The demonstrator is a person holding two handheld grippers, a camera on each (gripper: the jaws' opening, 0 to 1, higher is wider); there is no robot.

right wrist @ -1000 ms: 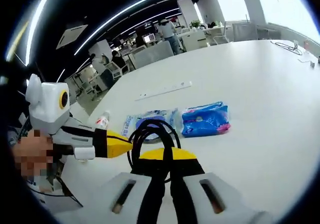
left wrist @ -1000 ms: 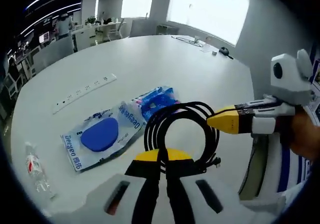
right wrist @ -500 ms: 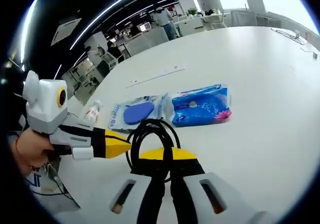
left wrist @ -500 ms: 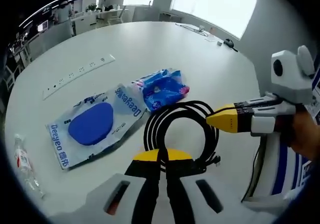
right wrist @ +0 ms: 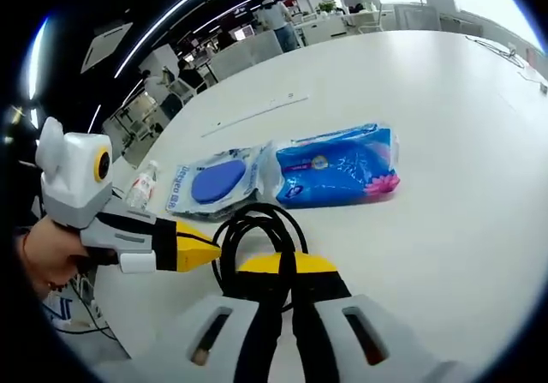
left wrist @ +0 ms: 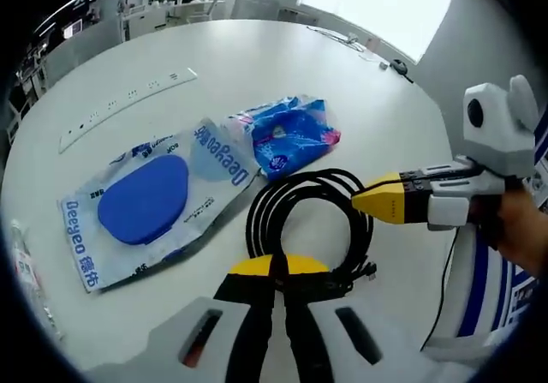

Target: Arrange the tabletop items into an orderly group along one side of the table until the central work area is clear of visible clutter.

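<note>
A black coiled cable (left wrist: 308, 220) hangs between both grippers just above the white table (left wrist: 257, 66). My left gripper (left wrist: 278, 267) is shut on the coil's near edge. The right gripper (left wrist: 360, 201) comes in from the right, and its yellow tips are shut on the coil's far side. In the right gripper view, my right gripper (right wrist: 282, 266) clamps the cable (right wrist: 253, 229), and the left gripper (right wrist: 212, 248) holds it from the left. A blue tissue pack (left wrist: 291, 134) and a clear packet with a blue pad (left wrist: 145, 199) lie just beyond the coil.
A white power strip (left wrist: 128, 100) lies farther back on the table. A small plastic bottle (right wrist: 141, 186) lies by the table's edge beside the packet (right wrist: 214, 182). Cables and small items (left wrist: 377, 53) sit at the far rim. Desks and people are in the room behind.
Both grippers have carried the cable coil lower and closer to the tissue pack and packet, which now look larger. The grip on the cable is unchanged.
</note>
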